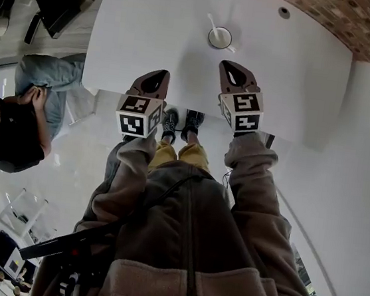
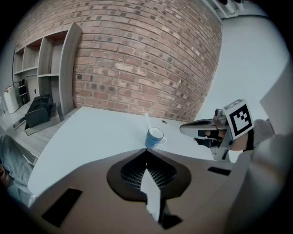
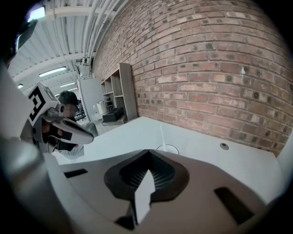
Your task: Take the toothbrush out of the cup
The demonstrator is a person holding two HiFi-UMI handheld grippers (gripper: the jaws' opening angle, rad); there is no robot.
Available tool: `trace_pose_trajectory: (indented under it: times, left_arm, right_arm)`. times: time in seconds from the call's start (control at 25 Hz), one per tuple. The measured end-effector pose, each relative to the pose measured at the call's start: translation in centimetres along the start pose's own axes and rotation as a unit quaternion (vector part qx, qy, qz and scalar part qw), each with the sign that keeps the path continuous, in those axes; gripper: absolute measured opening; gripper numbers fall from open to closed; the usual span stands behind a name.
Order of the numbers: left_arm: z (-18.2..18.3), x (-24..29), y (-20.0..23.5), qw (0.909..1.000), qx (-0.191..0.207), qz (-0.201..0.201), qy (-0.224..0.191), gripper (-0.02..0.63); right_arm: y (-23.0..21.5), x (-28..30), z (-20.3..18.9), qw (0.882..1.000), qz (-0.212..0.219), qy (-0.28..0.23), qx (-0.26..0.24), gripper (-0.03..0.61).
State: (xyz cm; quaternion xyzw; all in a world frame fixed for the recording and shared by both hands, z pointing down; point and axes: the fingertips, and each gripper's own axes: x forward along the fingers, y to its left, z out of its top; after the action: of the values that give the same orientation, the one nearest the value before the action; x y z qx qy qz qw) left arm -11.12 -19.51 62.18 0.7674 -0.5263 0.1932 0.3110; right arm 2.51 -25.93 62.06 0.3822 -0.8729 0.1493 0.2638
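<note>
A blue cup (image 1: 220,38) with a white inside stands on the white table (image 1: 146,25), and a white toothbrush (image 1: 213,25) leans out of it. Both grippers hover over the table's near edge, short of the cup. My left gripper (image 1: 161,73) is shut and empty, to the cup's near left. My right gripper (image 1: 226,64) is shut and empty too, just in front of the cup. In the left gripper view the cup (image 2: 154,137) and toothbrush (image 2: 147,121) sit right beyond the jaw tips (image 2: 146,151). Only the cup's rim (image 3: 167,148) shows in the right gripper view.
A round cable hole (image 1: 284,13) lies in the table beyond the cup, near the brick wall (image 1: 347,23). A seated person (image 1: 21,117) is off to the left. Shelves (image 2: 41,77) with a black device (image 2: 39,112) stand at the far left.
</note>
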Motion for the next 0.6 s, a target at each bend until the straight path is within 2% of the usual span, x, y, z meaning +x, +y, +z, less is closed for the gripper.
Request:
trace_pose_trajectory:
  times: [0.44,0.6]
  left_arm:
    - [-1.0,1.0,2.1,0.9995,-0.012,0.015,0.024,0.003]
    - [-1.3,0.6,2.7,0.9991,-0.018,0.021,0.031,0.003]
  right_arm:
    - [-2.6,6.6,-1.1,0.999,0.027,0.028,-0.012,0.003]
    - [-3.3,7.7,-1.5,0.999,0.03,0.041,-0.018,0.049]
